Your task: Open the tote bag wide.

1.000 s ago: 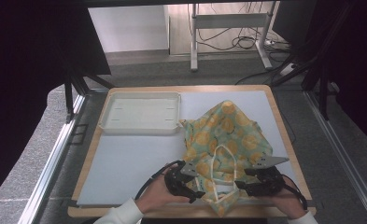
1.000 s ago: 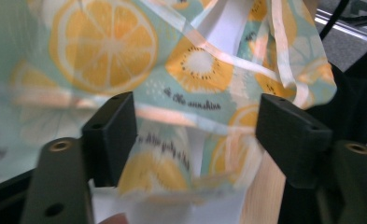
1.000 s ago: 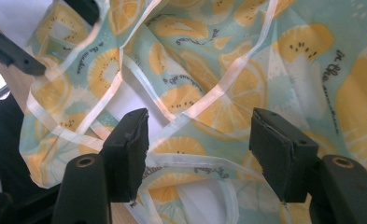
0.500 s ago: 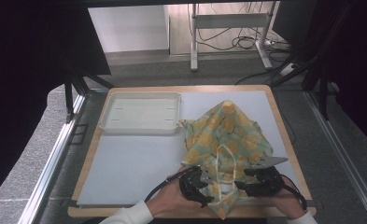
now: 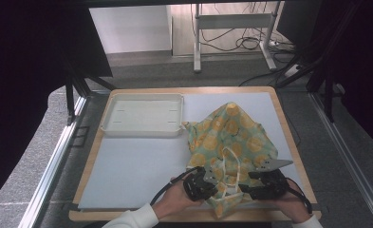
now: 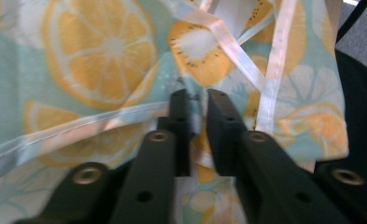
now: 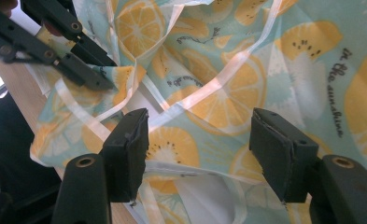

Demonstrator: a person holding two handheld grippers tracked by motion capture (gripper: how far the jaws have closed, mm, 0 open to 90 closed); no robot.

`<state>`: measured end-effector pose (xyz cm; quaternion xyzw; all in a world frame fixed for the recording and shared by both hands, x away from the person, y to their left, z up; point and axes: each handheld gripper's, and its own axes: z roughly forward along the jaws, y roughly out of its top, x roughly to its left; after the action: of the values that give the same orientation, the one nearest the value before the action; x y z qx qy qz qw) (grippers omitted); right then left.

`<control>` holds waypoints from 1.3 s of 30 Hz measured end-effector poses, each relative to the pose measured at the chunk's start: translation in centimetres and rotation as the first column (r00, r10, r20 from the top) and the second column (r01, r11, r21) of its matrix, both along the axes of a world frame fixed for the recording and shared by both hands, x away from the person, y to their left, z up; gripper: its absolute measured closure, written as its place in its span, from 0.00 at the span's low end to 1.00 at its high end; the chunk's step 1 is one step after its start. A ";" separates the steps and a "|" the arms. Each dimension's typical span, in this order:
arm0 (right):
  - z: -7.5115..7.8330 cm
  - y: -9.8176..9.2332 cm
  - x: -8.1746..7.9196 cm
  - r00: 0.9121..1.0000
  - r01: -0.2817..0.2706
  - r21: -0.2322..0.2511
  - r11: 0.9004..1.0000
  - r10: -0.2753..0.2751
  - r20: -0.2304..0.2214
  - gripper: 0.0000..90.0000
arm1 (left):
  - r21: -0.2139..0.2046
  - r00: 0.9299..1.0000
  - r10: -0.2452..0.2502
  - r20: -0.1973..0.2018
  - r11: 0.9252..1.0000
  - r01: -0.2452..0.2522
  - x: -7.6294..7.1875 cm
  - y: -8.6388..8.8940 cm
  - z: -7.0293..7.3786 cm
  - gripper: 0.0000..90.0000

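A cloth (image 5: 231, 133) printed with orange and kiwi slices lies bunched on the right half of the white mat (image 5: 136, 166), with a white ribbon (image 5: 228, 161) looped over its near part. My left gripper (image 5: 212, 177) sits at the cloth's near left edge. Its jaws have just been closing and now pinch a fold of the cloth (image 6: 102, 56) and its hem between them (image 6: 197, 100). My right gripper (image 5: 247, 186) is at the near right edge. It stands open (image 7: 200, 135) just over the cloth (image 7: 265, 70), with ribbon (image 7: 204, 88) crossing the gap between its pads.
An empty white tray (image 5: 141, 130) stands at the back left of the mat. The wooden table edge (image 5: 184, 90) frames the mat. Table legs and cables lie on the floor beyond. My left gripper (image 7: 92, 70) shows at the top left of the right gripper view.
My left gripper has slid right onto the cloth's near edge and its jaws have shut on the fabric. The right gripper has stayed where it was.
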<state>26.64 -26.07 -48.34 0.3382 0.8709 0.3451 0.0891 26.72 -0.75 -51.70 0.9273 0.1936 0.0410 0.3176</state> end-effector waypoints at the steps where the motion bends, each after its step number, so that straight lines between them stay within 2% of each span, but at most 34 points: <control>1: 0.0 0.0 0.0 1.000 0.001 0.001 1.000 -0.001 0.002 0.42 | -0.024 1.000 0.001 -0.009 1.000 -0.001 0.1 0.2 0.2 0.96; 4: 0.2 -0.3 0.0 1.000 -0.001 0.004 1.000 0.001 0.002 0.42 | -0.107 0.999 0.017 -0.028 0.994 -0.020 0.2 1.1 1.2 0.98; 5: 0.3 -0.4 0.0 1.000 0.000 0.007 1.000 0.000 0.008 0.42 | -0.139 0.999 0.027 -0.037 0.990 -0.032 0.2 1.4 1.5 0.99; 7: 0.5 -0.5 0.0 1.000 -0.002 0.018 1.000 0.002 0.013 0.42 | -0.175 0.998 0.038 -0.054 0.984 -0.047 0.3 2.1 2.1 0.99; 10: 1.1 -0.9 -0.1 1.000 -0.006 0.042 0.999 0.005 0.023 0.42 | -0.219 0.995 0.059 -0.076 0.973 -0.075 0.7 3.0 2.4 1.00; 14: 1.7 -1.6 -0.3 1.000 0.000 0.068 0.998 -0.002 0.029 0.42 | -0.247 0.992 0.088 -0.095 0.963 -0.109 1.3 4.2 2.7 1.00; 16: 1.9 -1.6 -0.5 0.999 -0.015 0.072 0.997 0.012 0.032 0.41 | -0.260 0.990 0.097 -0.105 0.958 -0.122 1.5 4.6 2.7 1.00; 19: 2.0 -1.2 -1.0 0.998 -0.051 0.073 0.996 0.048 0.042 0.40 | -0.261 0.988 0.105 -0.110 0.957 -0.130 1.8 5.1 2.8 1.00; 20: 2.0 -0.9 -1.0 0.997 -0.066 0.069 0.995 0.063 0.042 0.40 | -0.266 0.987 0.112 -0.111 0.954 -0.138 1.8 5.1 2.8 1.00; 25: 1.7 0.7 -0.9 0.990 -0.138 0.037 0.990 0.136 0.042 0.39 | -0.265 0.984 0.123 -0.127 0.952 -0.153 2.1 5.5 2.8 1.00; 33: 0.5 2.0 -0.3 0.981 -0.192 -0.018 0.981 0.191 -0.008 0.39 | -0.254 0.983 0.125 -0.134 0.954 -0.156 2.4 5.6 2.5 1.00; 39: -0.4 2.2 -0.7 0.972 -0.234 -0.073 0.969 0.232 -0.032 0.44 | -0.265 0.978 0.140 -0.152 0.948 -0.177 2.6 6.1 2.5 1.00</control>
<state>25.96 -23.85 -48.70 0.2337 0.9182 0.3159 0.0507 29.31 5.30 -49.17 0.8559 0.2919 -0.0219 0.4263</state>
